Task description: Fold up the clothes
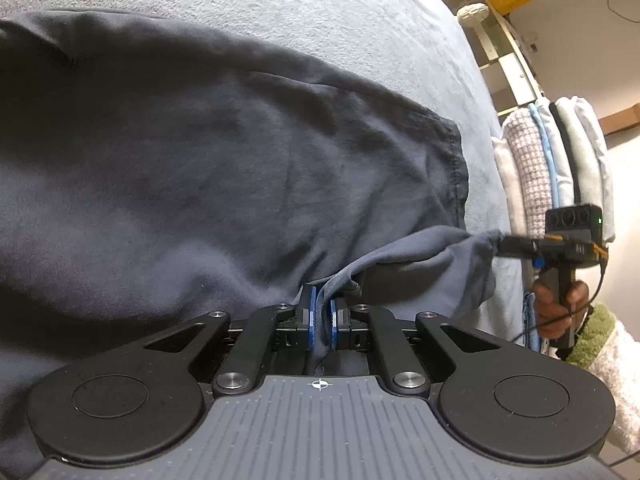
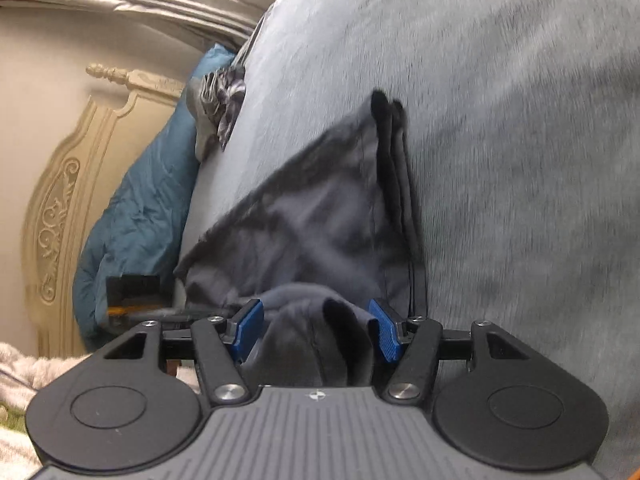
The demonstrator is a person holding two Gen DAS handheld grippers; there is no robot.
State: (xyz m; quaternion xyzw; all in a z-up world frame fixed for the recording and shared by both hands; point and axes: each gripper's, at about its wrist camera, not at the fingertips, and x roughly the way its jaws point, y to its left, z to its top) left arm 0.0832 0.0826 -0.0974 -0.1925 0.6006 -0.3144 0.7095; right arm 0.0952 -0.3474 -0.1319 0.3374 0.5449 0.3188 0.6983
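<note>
The dark grey cotton garment (image 1: 208, 152) lies spread over the pale blue fleecy blanket (image 1: 320, 8), filling the left and centre of the left wrist view. The left gripper (image 1: 322, 320), bottom centre, is clamped tight on a fold of it. The right gripper (image 2: 316, 328) has its blue pads (image 2: 250, 330) apart, with bunched cloth sitting between them.

The left gripper (image 1: 323, 316) pinches a fold of the dark grey garment (image 1: 208, 168), which spreads over the pale blue blanket (image 1: 340, 20). Right of the garment, the right gripper (image 1: 505, 246), held by a hand (image 1: 558, 312), meets its raised corner, with stacked folded clothes (image 1: 560, 168) behind.
</note>
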